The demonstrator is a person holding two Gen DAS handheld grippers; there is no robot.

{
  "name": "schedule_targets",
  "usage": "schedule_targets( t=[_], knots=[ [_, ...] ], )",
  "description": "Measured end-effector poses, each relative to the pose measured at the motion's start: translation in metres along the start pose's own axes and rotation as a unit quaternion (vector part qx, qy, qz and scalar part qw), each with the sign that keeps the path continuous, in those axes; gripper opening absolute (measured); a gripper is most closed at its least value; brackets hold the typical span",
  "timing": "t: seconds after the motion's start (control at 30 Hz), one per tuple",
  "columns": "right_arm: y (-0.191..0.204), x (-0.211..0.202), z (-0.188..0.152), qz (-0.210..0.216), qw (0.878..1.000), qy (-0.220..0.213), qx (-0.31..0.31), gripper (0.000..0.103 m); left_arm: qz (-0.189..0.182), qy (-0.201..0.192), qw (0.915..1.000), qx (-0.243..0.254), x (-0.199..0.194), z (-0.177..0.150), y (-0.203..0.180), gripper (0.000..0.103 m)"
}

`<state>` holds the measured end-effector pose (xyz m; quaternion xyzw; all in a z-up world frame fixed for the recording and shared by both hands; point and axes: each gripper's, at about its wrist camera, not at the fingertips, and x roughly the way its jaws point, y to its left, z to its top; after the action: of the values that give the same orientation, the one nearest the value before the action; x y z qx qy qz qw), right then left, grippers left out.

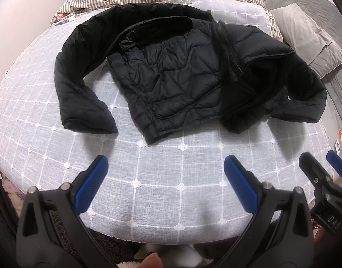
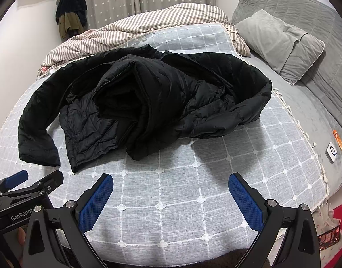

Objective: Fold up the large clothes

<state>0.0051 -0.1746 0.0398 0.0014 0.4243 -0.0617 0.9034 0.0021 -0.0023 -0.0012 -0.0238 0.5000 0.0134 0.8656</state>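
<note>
A black quilted puffer jacket point(image 1: 171, 76) lies spread and partly rumpled on the grey checked bed cover point(image 1: 159, 178). One sleeve reaches toward the left front, the other bends to the right. It also shows in the right wrist view point(image 2: 144, 102), bunched in the middle. My left gripper point(image 1: 166, 174) is open and empty, held over the cover short of the jacket's hem. My right gripper point(image 2: 171, 192) is open and empty, also short of the jacket. The right gripper shows at the left view's right edge point(image 1: 322, 178), and the left gripper at the right view's left edge point(image 2: 25, 183).
A striped blanket point(image 2: 137, 26) is heaped at the far side of the bed. A grey pillow point(image 2: 280, 42) and grey quilt point(image 2: 316, 11) lie at the right. Clothes hang on the far wall point(image 2: 70, 11). The bed's front edge is just below the grippers.
</note>
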Motion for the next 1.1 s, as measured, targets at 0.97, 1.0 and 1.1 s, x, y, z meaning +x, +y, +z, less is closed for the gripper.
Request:
schedule_targets(
  t=[0.97, 1.0, 1.1],
  knots=[
    [0.003, 0.013, 0.003, -0.013, 1.0, -0.007, -0.016, 0.103, -0.023, -0.028, 0.9991, -0.02, 0.006, 0.006, 0.018, 0.103],
    [0.003, 0.014, 0.003, -0.012, 1.0, -0.01, -0.019, 0.103, -0.034, -0.033, 0.9986, -0.025, 0.008, 0.007, 0.022, 0.103],
    [0.005, 0.019, 0.002, -0.018, 0.999, -0.018, -0.037, 0.103, -0.049, -0.016, 0.9984, -0.022, 0.015, 0.011, 0.028, 0.103]
  ],
)
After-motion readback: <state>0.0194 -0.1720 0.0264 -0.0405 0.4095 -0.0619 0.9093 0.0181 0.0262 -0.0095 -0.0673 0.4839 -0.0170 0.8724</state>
